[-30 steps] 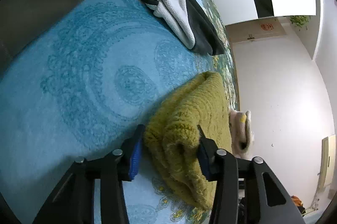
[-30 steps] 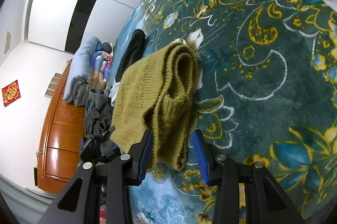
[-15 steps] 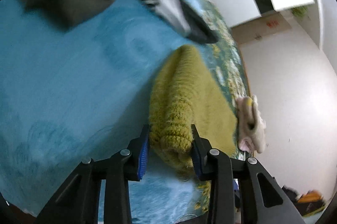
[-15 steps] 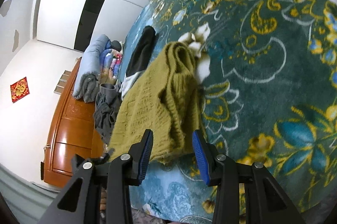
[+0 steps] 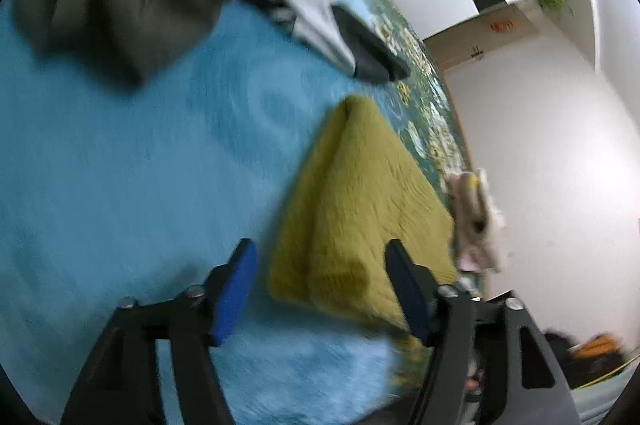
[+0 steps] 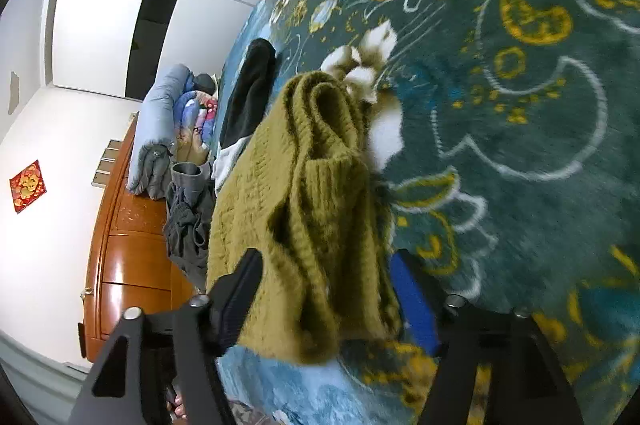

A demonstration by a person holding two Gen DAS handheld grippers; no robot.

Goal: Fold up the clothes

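Both grippers, left [image 5: 320, 289] and right [image 6: 326, 299], gape wide around the sweater [image 5: 360, 209]. Only the right view shows the dresser [image 6: 128, 249].

- The left gripper [image 5: 320, 289], clamped on a thick roll of the mustard knit sweater [image 5: 360, 209] half a second ago, now has its jaws spread wide, and the blue pads [image 5: 234, 287] no longer touch the knit.
- The sweater now lies flatter on the blue blanket [image 5: 120, 185], its fold spread into a broad wedge rather than a bunched roll.
- The right gripper [image 6: 324, 301] now sits closer over the sweater [image 6: 312, 193], whose near edge fills the gap between its jaws, wider apart than before.
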